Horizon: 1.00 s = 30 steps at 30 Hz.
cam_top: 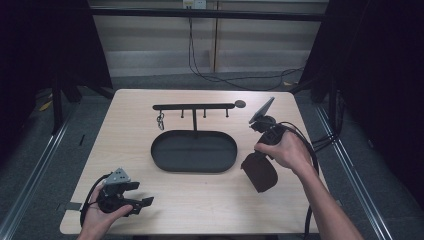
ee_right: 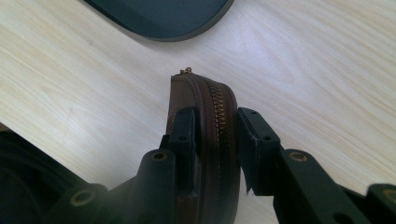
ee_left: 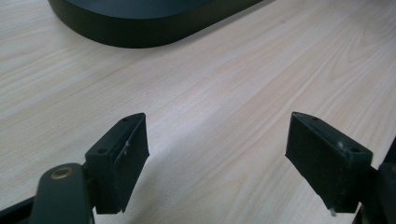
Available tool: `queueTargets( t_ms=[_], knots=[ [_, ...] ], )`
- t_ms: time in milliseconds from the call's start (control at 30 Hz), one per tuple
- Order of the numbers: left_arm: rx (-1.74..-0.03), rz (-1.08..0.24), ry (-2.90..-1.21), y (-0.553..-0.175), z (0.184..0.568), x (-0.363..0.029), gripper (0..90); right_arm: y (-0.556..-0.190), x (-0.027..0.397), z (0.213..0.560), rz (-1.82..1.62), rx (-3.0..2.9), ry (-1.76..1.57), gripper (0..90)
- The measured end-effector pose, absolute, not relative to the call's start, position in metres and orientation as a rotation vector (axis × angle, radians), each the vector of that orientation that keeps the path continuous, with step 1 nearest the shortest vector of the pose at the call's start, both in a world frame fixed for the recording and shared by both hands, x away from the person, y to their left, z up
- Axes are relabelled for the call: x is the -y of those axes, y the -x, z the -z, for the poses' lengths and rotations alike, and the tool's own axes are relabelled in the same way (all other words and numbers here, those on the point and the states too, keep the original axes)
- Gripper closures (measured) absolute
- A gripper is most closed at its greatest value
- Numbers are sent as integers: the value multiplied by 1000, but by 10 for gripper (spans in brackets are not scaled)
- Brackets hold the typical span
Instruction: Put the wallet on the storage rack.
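The right hand (cam_top: 284, 149) sits at about 3 o'clock on the surface (cam_top: 210, 200), its forearm running in from the 5 o'clock corner and angling up toward the middle, wrist bent so the fingers wrap the body of the right hand-held gripper (ee_right: 215, 130); that gripper points down and back toward the person, and its jaws are pinching a brown pouch (ee_right: 210, 107) by its edge, one pad on each flat side with the zip running up between them; in the high view the pouch (cam_top: 260, 172) hangs below the hand, just off the right end of the tray (cam_top: 160, 157), at roughly 4 o'clock from the tray's middle; whether the pouch touches the surface I cannot tell; the left hand (cam_top: 97, 217) rests at 7 o'clock near the front edge, palm cupping the left hand-held gripper (ee_left: 217, 154) from below, the tool lying nearly level and aimed toward 3 o'clock; its jaws stand spread wide with only bare wood between them, the tray's rim (ee_left: 140, 37) lying ahead of them; behind the tray stands a hook rail (cam_top: 194, 106) at 12 o'clock.
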<state>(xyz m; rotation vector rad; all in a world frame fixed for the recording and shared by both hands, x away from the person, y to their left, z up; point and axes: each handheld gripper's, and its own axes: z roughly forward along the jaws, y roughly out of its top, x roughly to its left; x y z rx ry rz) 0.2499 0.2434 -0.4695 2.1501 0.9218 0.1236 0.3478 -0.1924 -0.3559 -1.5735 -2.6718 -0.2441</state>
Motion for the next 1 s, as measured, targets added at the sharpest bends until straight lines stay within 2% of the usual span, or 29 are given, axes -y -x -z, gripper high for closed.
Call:
queueTargets(
  t_ms=[200,500,1000],
  knots=[
    [-909,-118,-2146,-250,469,-244,165,-355,193,347,250,2673,1610,688],
    [-850,-103,-2150,-247,468,-244,164,-364,180,342,246,2680,1603,689],
    [-866,-120,-2150,-247,467,-245,164,-385,171,325,299,2668,1643,688]
  ],
)
